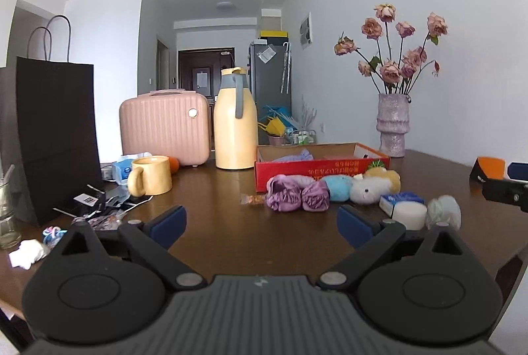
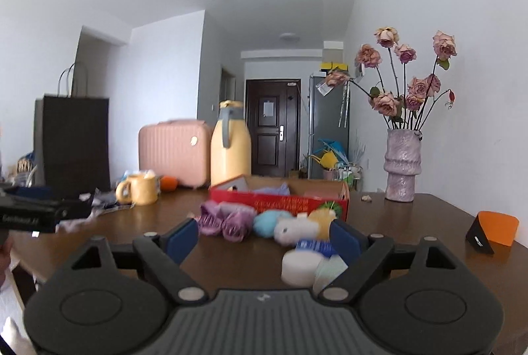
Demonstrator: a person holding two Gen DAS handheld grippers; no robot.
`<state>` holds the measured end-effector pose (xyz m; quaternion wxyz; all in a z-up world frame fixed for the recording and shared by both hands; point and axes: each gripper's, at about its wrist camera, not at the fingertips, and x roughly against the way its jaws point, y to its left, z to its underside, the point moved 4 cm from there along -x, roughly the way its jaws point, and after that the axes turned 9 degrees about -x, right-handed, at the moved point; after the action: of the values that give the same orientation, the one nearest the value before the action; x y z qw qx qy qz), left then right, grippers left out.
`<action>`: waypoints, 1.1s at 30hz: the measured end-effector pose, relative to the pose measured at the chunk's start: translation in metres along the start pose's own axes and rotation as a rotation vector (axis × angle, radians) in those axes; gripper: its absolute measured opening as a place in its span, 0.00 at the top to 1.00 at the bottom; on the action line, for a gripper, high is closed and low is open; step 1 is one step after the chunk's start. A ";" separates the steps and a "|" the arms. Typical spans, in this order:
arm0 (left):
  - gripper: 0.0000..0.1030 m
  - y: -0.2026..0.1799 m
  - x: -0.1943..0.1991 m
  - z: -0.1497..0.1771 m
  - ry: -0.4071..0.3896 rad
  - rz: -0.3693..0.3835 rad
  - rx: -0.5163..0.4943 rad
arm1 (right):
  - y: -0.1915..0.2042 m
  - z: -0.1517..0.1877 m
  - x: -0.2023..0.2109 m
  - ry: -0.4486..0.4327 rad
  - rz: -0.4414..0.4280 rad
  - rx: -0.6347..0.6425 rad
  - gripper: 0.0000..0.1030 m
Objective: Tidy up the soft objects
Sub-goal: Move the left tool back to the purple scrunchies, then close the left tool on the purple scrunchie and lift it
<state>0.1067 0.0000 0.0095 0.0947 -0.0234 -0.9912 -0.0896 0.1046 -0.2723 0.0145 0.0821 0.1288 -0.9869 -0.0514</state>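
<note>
A row of soft objects lies on the brown table in front of a red cardboard box (image 1: 316,171) (image 2: 280,201): two purple scrunched pieces (image 1: 297,196) (image 2: 224,221), a light blue ball (image 1: 338,187) (image 2: 265,223), a white plush toy (image 1: 368,191) (image 2: 295,231), a white round sponge (image 1: 408,214) (image 2: 298,267) and a pale green fluffy ball (image 1: 444,211) (image 2: 330,270). A purple cloth (image 1: 295,156) (image 2: 270,190) lies inside the box. My left gripper (image 1: 262,228) is open and empty, short of the row. My right gripper (image 2: 264,239) is open and empty, just before the sponge.
A yellow mug (image 1: 150,175), yellow thermos (image 1: 235,120), pink case (image 1: 165,127) and black paper bag (image 1: 54,137) stand at the left. A vase of dried roses (image 1: 392,124) stands at the back right. A candy wrapper (image 1: 253,199) lies left of the purple pieces.
</note>
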 end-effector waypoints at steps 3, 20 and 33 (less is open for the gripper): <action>0.03 0.000 0.012 0.006 -0.005 0.008 0.005 | 0.005 0.010 0.011 0.026 -0.023 -0.012 0.16; 0.04 0.007 -0.070 0.005 0.127 0.050 0.103 | -0.003 0.007 -0.067 0.159 -0.023 -0.103 0.25; 0.39 0.014 -0.242 -0.043 0.229 0.142 0.122 | -0.012 -0.020 -0.251 0.361 -0.077 -0.217 0.42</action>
<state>0.3524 -0.0016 0.0068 0.2147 -0.0773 -0.9733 -0.0242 0.3502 -0.2192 -0.0042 0.2689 0.1637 -0.9393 -0.1365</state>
